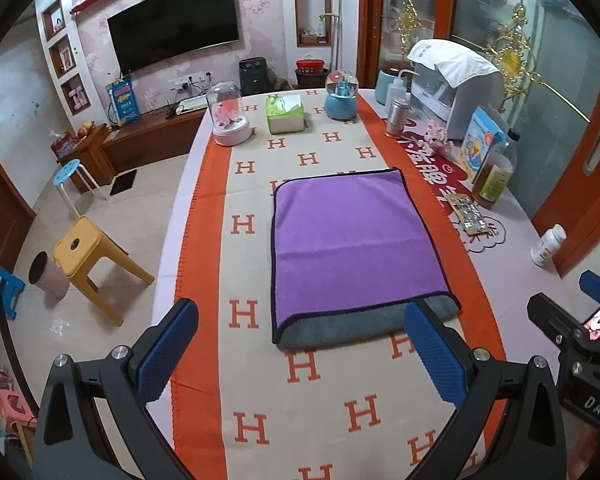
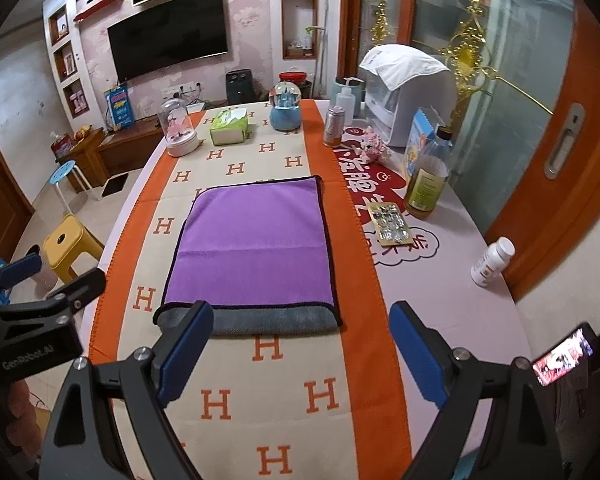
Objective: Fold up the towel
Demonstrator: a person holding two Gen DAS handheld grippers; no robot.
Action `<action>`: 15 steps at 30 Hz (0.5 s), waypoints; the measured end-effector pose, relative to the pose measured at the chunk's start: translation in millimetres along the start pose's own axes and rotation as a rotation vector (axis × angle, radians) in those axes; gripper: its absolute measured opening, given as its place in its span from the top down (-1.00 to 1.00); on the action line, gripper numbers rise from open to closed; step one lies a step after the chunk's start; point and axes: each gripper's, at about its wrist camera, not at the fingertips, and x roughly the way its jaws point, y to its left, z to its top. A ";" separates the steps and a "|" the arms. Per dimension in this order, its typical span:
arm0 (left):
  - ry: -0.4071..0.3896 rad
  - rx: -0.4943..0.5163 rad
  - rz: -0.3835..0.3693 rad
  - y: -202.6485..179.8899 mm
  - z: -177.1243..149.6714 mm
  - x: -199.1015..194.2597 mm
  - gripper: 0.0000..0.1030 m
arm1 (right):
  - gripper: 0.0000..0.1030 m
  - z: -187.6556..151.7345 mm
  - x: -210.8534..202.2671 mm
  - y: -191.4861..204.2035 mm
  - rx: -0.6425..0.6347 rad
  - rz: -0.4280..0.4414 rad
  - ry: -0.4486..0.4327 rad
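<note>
A towel (image 1: pixel 352 240), purple on top with a grey underside and dark trim, lies folded flat on the orange-and-cream H-patterned cloth (image 1: pixel 308 364). Its grey lower layer sticks out along the near edge. It also shows in the right wrist view (image 2: pixel 256 244). My left gripper (image 1: pixel 300 332) is open and empty, held above the towel's near edge. My right gripper (image 2: pixel 300 328) is open and empty, also just short of the near edge. Each gripper's side shows in the other's view.
At the far end stand a glass dome (image 1: pixel 230 116), a tissue box (image 1: pixel 285 114) and a snow globe (image 1: pixel 342 96). To the right are an oil bottle (image 2: pixel 428 176), a blister pack (image 2: pixel 392 226), a white pill bottle (image 2: pixel 492 262) and a white appliance (image 2: pixel 412 96). Stools (image 1: pixel 96 260) stand left.
</note>
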 end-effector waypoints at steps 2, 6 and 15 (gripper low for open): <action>-0.003 0.001 0.016 -0.5 2.5 4.0 -0.98 | -0.74 4.1 8.4 -5.1 -0.014 0.008 0.003; 0.008 -0.012 0.036 0.7 7.5 18.9 -0.98 | -0.74 8.3 27.8 -15.6 -0.034 0.049 0.023; 0.078 0.012 0.037 1.6 1.6 76.5 -0.98 | -0.74 2.4 86.8 -32.6 -0.150 0.108 0.065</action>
